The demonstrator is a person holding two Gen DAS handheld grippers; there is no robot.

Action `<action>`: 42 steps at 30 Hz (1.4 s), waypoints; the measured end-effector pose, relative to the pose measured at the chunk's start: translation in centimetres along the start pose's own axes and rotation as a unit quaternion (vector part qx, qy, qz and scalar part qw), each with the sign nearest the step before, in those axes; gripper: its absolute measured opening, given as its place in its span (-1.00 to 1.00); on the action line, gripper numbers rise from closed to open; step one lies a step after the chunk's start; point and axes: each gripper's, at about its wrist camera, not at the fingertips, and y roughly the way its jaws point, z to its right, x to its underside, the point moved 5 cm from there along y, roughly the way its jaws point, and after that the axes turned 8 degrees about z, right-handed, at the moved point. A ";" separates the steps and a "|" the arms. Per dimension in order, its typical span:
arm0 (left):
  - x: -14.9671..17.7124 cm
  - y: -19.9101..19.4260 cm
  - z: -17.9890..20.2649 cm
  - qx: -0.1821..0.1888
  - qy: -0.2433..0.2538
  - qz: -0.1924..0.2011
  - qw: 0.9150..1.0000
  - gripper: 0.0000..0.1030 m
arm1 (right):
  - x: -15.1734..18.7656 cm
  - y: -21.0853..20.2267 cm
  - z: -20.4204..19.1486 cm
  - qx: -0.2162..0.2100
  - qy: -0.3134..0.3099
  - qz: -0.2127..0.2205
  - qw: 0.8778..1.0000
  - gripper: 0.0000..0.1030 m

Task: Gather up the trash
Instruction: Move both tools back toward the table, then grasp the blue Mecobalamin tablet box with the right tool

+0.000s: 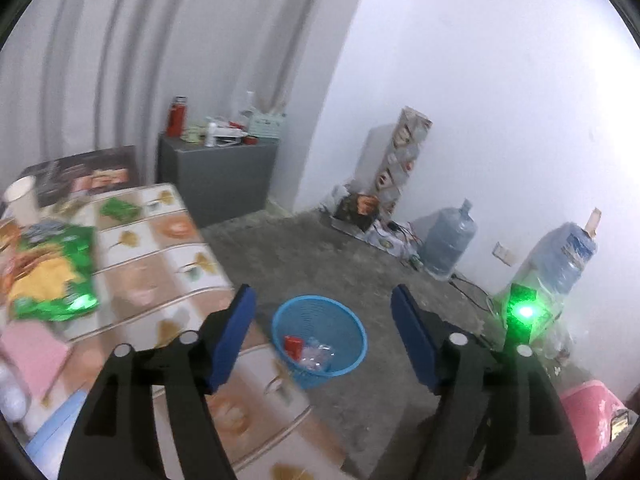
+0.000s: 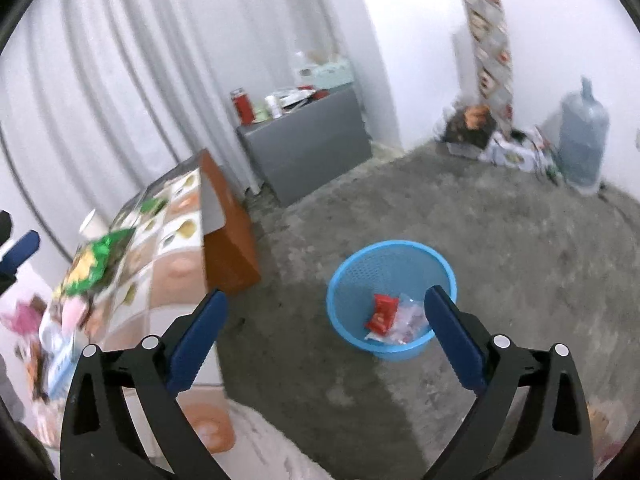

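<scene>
my left gripper (image 1: 323,300) has its 2 blue-padded jaws spread wide with nothing between them, and my right gripper (image 2: 326,302) is the same, spread and empty. both hang above the floor and look down at the round blue perforated plastic waste basket (image 1: 344,322), which stands upright on the grey concrete floor (image 1: 320,248) just beside the table's edge. in the right wrist view the basket (image 2: 400,264) sits at about 1 o'clock from the middle of the frame, its right rim partly behind my right-hand pad.

inside the basket lie a crumpled red foil wrapper (image 2: 382,312) and a clear crinkled plastic wrapper (image 2: 408,320), touching each other on the bottom.

at 9 o'clock in the left wrist view is the table with a leaf-patterned tiled cloth (image 1: 168,264). on it lies a large green and yellow snack bag (image 1: 56,276), flattened and shiny, blurred by motion. further back, at about 10 o'clock, lies a small green packet (image 1: 120,209), and a white paper cup (image 1: 22,200) stands upright near the far left corner.

against the curtain stands a grey cabinet (image 1: 218,176) with a red flask (image 1: 176,116) on top. 2 large clear water jugs (image 1: 448,240) stand by the white wall at 3 o'clock.
</scene>
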 end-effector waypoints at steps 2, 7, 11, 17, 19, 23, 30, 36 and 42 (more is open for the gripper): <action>0.1 -3.0 -1.9 -0.014 -0.018 0.017 1.000 0.46 | 0.0 -0.7 -1.5 -0.009 -0.019 0.000 1.000 0.84; 0.9 -10.6 -5.6 -0.058 -0.036 0.075 0.995 0.71 | 0.4 -2.6 -5.2 -0.071 -0.021 -0.002 0.997 0.84; 2.8 -15.7 -8.5 -0.116 -0.048 0.091 0.988 0.85 | 1.4 -2.4 -8.0 -0.118 -0.016 -0.035 0.992 0.84; 7.8 -20.0 -11.9 -0.164 -0.094 0.080 0.979 0.89 | 2.7 -2.9 -12.9 -0.177 -0.036 -0.065 0.981 0.84; 9.4 -20.3 -12.5 -0.173 -0.104 0.070 0.977 0.89 | 3.2 -3.2 -14.4 -0.196 -0.035 -0.079 0.977 0.83; 11.4 -19.6 -12.6 -0.170 -0.109 0.057 0.978 0.89 | 4.4 -3.0 -16.7 -0.229 -0.023 -0.110 0.967 0.69; 13.8 -17.0 -13.4 -0.161 -0.134 0.029 0.977 0.89 | 5.8 -1.8 -22.7 -0.267 -0.094 -0.132 0.950 0.41; 14.6 -16.5 -14.1 -0.133 -0.158 0.035 0.978 0.89 | 4.8 1.2 -29.1 -0.326 -0.149 -0.152 0.921 0.28; 14.8 -16.4 -15.0 -0.125 -0.169 0.039 0.977 0.88 | 6.4 5.2 -35.7 -0.382 -0.197 -0.222 0.875 -0.03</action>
